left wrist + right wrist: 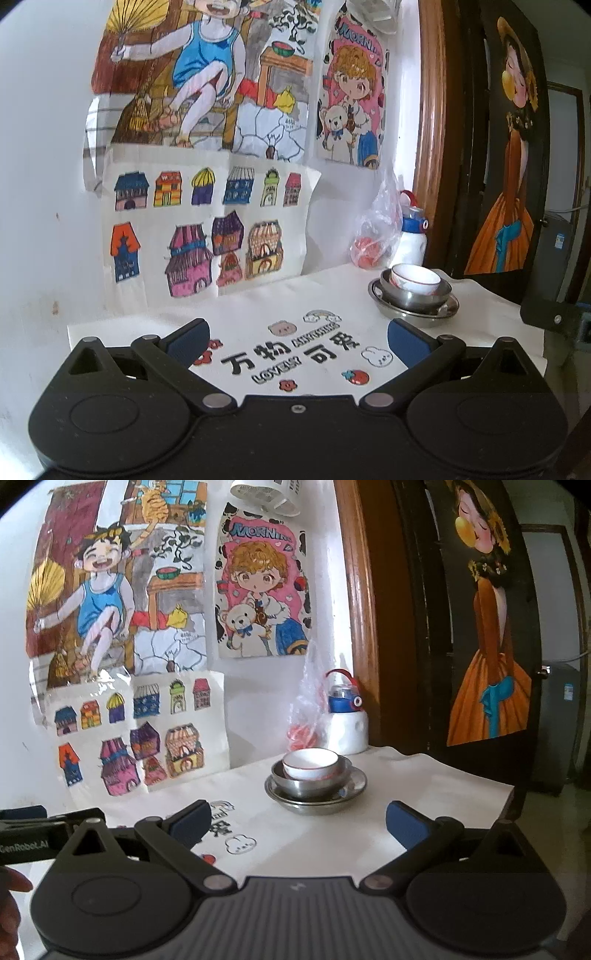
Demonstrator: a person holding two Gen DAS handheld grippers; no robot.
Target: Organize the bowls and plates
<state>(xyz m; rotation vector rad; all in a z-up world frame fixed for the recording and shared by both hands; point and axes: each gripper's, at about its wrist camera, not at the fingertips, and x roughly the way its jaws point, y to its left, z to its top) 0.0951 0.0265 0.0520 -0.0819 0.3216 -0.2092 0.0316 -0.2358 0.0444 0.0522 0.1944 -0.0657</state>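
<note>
A white ceramic bowl (311, 763) with a red rim sits inside a steel bowl (310, 785), which sits in a shallow steel plate (357, 788), all nested on the white cloth-covered table (424, 794). The same stack shows in the left wrist view: white bowl (415, 279), steel bowl (413, 298), steel plate (417, 317). My left gripper (297, 341) is open and empty, left of and nearer than the stack. My right gripper (299, 823) is open and empty, just in front of the stack. The left gripper's body (26, 836) shows at the right wrist view's left edge.
A white bottle with a blue and red lid (347, 720) and a clear plastic bag with red items (304, 720) stand behind the stack by the wall. Drawings hang on the wall (122, 701). A dark door with a painting (487, 646) is to the right.
</note>
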